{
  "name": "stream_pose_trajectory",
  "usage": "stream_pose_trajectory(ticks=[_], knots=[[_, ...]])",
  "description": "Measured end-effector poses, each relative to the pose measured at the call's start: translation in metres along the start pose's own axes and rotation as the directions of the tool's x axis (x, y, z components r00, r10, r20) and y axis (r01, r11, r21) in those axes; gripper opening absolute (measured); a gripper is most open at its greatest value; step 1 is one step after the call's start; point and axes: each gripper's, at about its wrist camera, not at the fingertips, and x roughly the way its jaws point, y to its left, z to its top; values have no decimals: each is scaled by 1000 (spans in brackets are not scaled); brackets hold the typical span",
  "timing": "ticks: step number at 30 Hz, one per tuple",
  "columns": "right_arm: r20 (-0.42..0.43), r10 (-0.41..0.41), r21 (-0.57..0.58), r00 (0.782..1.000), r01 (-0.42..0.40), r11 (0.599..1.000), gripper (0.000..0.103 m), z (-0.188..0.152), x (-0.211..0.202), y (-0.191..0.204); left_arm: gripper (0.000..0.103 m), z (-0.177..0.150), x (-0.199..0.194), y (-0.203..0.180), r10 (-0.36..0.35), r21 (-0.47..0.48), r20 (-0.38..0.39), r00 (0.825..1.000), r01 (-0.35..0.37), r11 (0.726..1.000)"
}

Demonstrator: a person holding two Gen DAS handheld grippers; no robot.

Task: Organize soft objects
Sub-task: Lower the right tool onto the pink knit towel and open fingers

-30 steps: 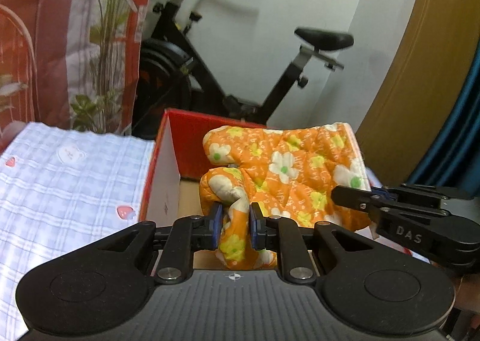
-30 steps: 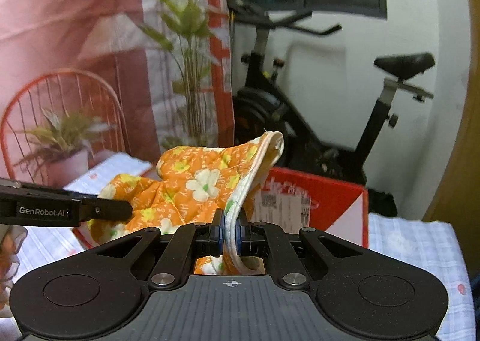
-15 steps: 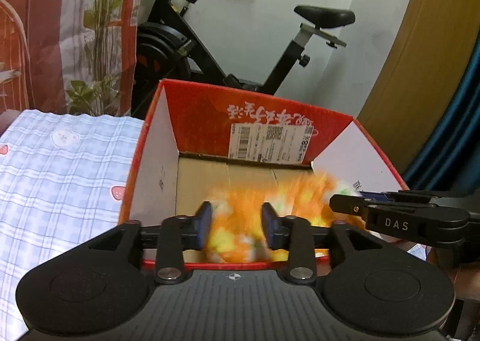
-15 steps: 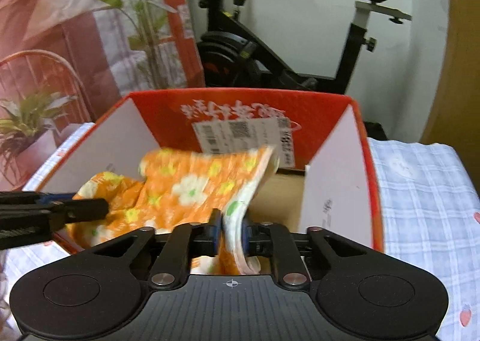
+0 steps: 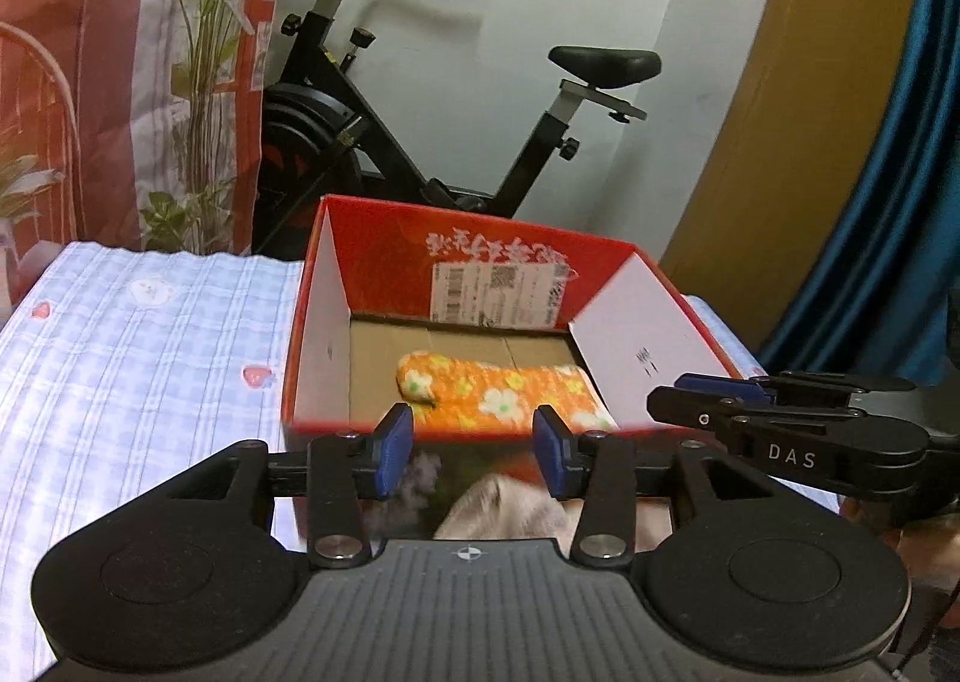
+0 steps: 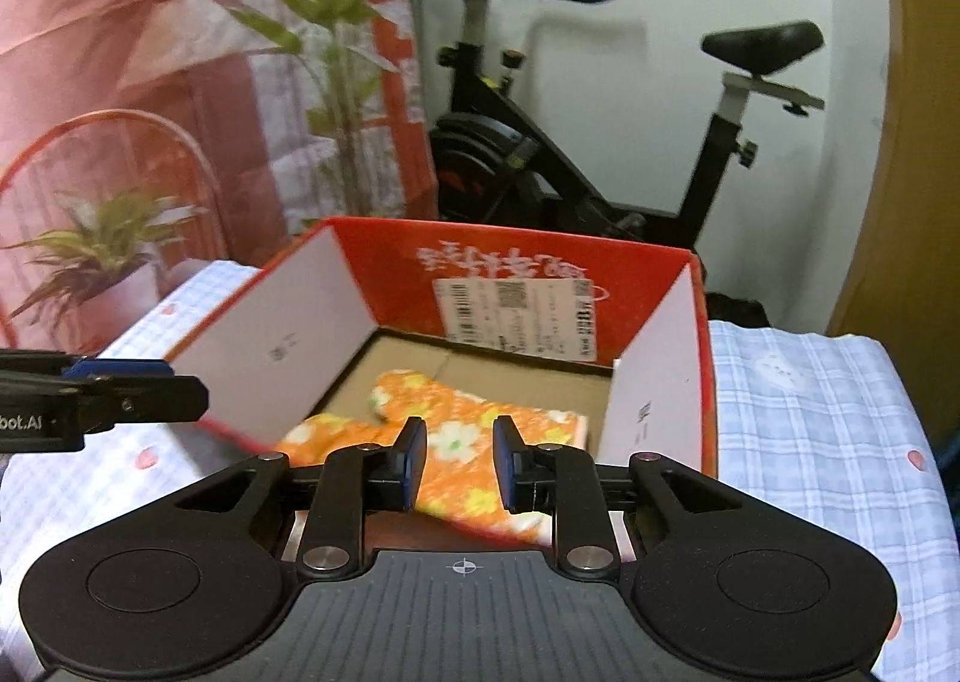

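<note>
An orange flowered oven mitt (image 5: 498, 391) lies flat on the floor of an open red cardboard box (image 5: 384, 256); it also shows in the right wrist view (image 6: 456, 442), inside the same box (image 6: 510, 256). My left gripper (image 5: 473, 457) is open and empty, just in front of the box's near wall. My right gripper (image 6: 459, 463) is open and empty, above the mitt's near end. The right gripper also shows from the side in the left wrist view (image 5: 780, 418), and the left gripper in the right wrist view (image 6: 102, 388).
The box stands on a blue checked cloth (image 5: 138, 358) with small hearts, which also shows to the right of the box (image 6: 810, 418). An exercise bike (image 5: 420, 141) stands behind it. A potted plant (image 6: 90, 262) and tall green stems (image 5: 198, 81) are at the left.
Both grippers held the mitt above the box a second ago. They lowered it in and opened. The mitt now lies in the box and both grippers have drawn back.
</note>
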Motion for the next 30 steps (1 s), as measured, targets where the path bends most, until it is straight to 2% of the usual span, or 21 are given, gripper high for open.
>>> stream_pose_trajectory(ticks=[10,13,15,18,20,21,23,25,28,30], knots=[[10,43,-23,999,-42,999,22,-43,-45,23,50,-47,-27,-5,-12,18,-64,998,13,1000],[11,40,-5,999,-40,999,22,-54,-52,23,67,-63,-32,2,-12,-6,-54,998,12,1000],[23,29,5,999,-29,1000,24,-63,-58,20,70,-77,-31,7,-3,-21,-51,999,2,1000],[45,4,24,999,-5,1000,34,-83,-68,14,72,-98,-24,15,8,-54,-73,997,-12,998],[58,-23,35,998,21,999,47,-98,-73,12,74,-107,-19,22,3,-99,-77,997,-11,995],[68,-41,38,997,39,999,49,-105,-77,11,74,-111,-16,26,0,-118,-73,997,-9,993],[89,-79,61,993,74,995,57,-120,-82,8,80,-117,-13,30,6,-142,-60,998,-14,990],[97,-108,98,989,98,990,62,-132,-85,3,84,-121,-8,31,13,-149,-58,998,-21,989],[98,-168,139,981,153,978,65,-144,-83,-5,84,-124,-1,30,19,-134,-65,998,-28,991],[85,-176,148,981,162,976,67,-148,-78,-9,84,-128,3,28,29,-117,-70,997,-37,992]])
